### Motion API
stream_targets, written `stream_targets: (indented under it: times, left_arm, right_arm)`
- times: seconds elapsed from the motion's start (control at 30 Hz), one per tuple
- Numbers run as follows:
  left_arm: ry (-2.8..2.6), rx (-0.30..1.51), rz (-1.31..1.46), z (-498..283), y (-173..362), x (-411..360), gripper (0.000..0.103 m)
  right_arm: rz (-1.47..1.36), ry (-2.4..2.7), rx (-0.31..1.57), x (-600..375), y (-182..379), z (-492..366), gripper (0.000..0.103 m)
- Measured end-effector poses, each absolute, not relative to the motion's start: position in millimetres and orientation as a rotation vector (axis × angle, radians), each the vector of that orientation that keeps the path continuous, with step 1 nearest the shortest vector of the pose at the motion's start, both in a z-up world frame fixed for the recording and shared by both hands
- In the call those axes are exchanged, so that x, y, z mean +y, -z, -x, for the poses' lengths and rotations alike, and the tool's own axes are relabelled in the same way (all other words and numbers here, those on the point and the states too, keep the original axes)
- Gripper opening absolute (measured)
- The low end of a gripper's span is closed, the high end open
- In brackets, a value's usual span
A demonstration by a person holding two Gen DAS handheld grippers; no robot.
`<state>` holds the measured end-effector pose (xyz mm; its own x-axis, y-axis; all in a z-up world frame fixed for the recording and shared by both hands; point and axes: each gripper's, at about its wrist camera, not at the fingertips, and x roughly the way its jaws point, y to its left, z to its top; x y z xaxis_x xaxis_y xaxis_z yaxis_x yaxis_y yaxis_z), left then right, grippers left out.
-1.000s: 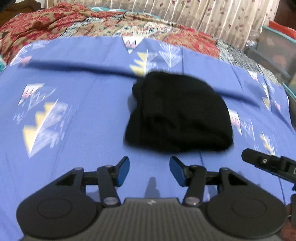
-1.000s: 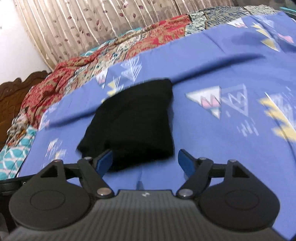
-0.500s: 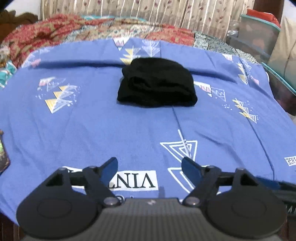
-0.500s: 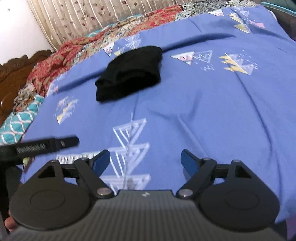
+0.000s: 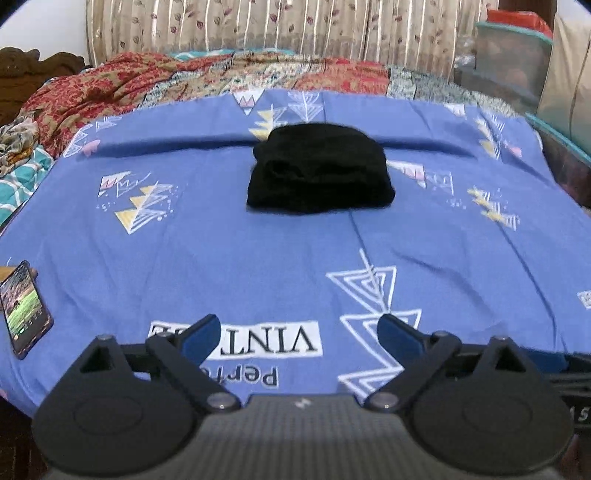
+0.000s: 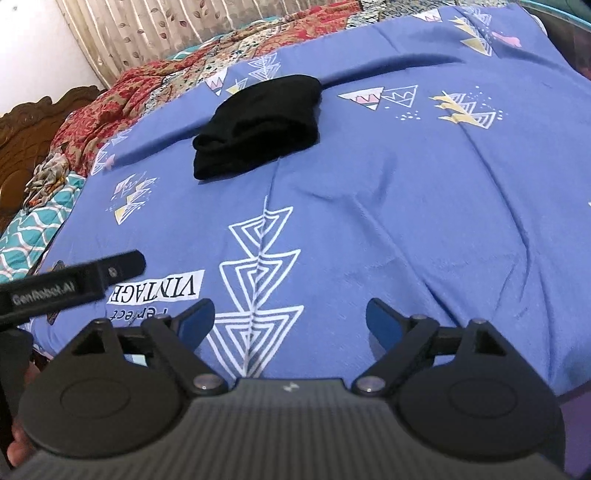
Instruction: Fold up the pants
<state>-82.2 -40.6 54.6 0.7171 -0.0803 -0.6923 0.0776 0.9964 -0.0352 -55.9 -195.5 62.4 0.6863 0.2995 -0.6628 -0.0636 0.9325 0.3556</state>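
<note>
The black pants lie folded into a compact bundle on the far middle of the blue printed sheet. In the right wrist view the same pants sit at upper left of centre. My left gripper hangs over the near edge of the sheet, well short of the pants; its jaws are opening and nothing is between them. My right gripper is likewise back at the near edge, jaws opening, with nothing between them. One finger of the left gripper shows at the left of the right wrist view.
A phone with a lit screen lies at the sheet's near left edge. A red patterned quilt is bunched along the far side below a curtain. Plastic storage boxes stand at the right, a carved wooden headboard at the left.
Both grippers have pulled back from the pants to the near edge of the sheet and their jaws have widened. The pants stay folded where they lay.
</note>
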Motion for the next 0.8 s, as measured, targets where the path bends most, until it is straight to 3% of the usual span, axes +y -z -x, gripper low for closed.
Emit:
stream_targets:
  times: [0.47, 0.8]
  left_arm:
    - [0.035, 0.874, -0.045, 76, -36, -45, 0.096]
    - [0.011, 0.904, -0.053, 72, -30, -43, 0.103]
  right_arm:
    - [-0.363, -0.195, 0.816, -199, -54, 55, 0.091]
    - [-0.379, -0.203, 0.837, -203, -52, 54, 0.091]
